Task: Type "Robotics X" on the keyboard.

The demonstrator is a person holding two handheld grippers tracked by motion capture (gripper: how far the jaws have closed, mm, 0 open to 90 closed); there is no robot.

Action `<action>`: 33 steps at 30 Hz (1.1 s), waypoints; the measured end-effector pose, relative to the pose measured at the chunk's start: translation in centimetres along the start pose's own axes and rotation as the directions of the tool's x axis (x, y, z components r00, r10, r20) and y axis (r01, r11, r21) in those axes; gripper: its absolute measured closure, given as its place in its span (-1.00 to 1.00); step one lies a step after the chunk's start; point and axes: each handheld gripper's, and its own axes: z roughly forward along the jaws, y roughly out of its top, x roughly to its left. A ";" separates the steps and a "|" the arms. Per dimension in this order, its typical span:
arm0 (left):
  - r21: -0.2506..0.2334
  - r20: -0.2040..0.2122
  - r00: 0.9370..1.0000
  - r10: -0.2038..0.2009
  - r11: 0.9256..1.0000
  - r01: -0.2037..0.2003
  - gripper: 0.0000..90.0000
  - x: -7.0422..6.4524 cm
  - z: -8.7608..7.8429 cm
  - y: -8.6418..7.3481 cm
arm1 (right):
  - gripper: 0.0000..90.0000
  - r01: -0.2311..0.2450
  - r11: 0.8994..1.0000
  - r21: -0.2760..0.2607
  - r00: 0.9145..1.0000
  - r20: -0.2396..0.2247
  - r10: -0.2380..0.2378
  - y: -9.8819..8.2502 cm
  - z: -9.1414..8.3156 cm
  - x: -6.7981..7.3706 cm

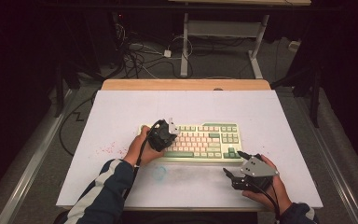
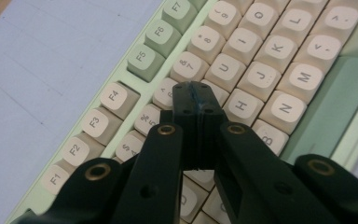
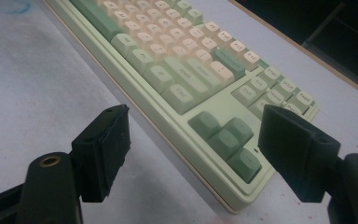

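Note:
A mint-green keyboard [image 1: 205,140] with cream and green keys lies on the white mat, a little right of the middle. My left gripper [image 1: 173,134] hovers over its left half, held in a hand with a dark striped sleeve. In the left gripper view the keyboard [image 2: 270,51] sits close below, and the left gripper [image 2: 196,91] has its jaws pressed together with nothing between them, tips over the keys beside the number row. My right gripper [image 1: 233,163] stands open near the keyboard's front right corner. The right gripper view shows the right gripper [image 3: 200,149] framing the arrow keys of the keyboard [image 3: 168,60], apart from them.
The white mat [image 1: 121,112] covers a wooden table whose far edge [image 1: 186,84] shows. Red specks [image 1: 107,150] and a faint blue smudge [image 1: 159,172] mark the mat left of and in front of the keyboard. Cables and a desk frame [image 1: 184,51] lie on the floor beyond.

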 end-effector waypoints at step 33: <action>-0.145 0.054 0.998 -0.033 0.989 0.040 0.21 -0.3 -2.2 1.3 | -0.43 -0.016 1.000 -0.006 1.000 0.008 0.016 0.0 -0.1 -0.6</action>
